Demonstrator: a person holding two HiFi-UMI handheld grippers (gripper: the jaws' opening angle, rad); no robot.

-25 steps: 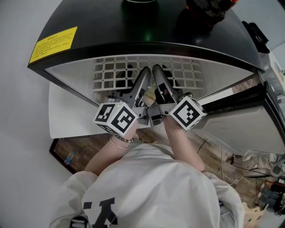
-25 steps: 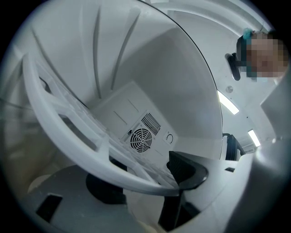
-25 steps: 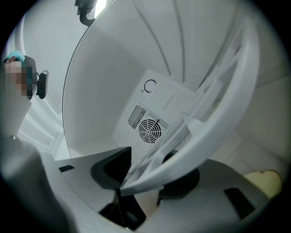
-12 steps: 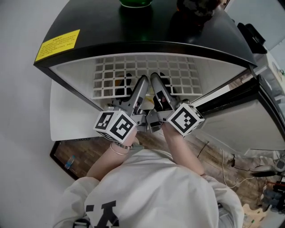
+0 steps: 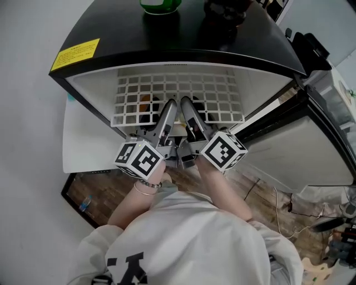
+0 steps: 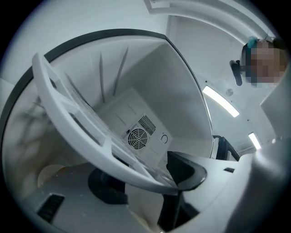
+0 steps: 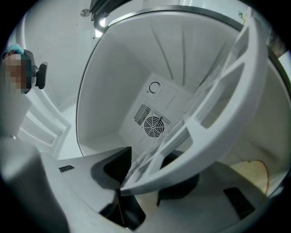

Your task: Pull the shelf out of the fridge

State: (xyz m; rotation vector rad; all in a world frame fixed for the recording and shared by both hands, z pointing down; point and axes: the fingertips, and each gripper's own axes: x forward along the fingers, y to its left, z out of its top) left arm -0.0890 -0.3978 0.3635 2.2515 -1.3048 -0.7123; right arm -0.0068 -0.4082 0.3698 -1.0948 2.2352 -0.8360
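The white grid shelf [image 5: 179,92] sticks partly out of the open fridge [image 5: 183,39]. Both grippers hold its front edge side by side, the left gripper [image 5: 168,107] just left of the right gripper [image 5: 187,106]. In the left gripper view the shelf's front bar [image 6: 82,120] runs between the jaws of the left gripper [image 6: 145,179]; they have just been closing and both pads touch it. In the right gripper view the front bar [image 7: 218,113] is clamped in the right gripper [image 7: 145,178].
The fridge door [image 5: 300,150] stands open at the right. A green object [image 5: 159,5] and a dark one [image 5: 225,8] sit on the fridge's black top. A fan grille [image 6: 136,138] marks the back wall. Something yellow [image 5: 144,102] lies under the shelf.
The shelf has slid further out of the fridge toward the person, and both grippers have drawn back with it.
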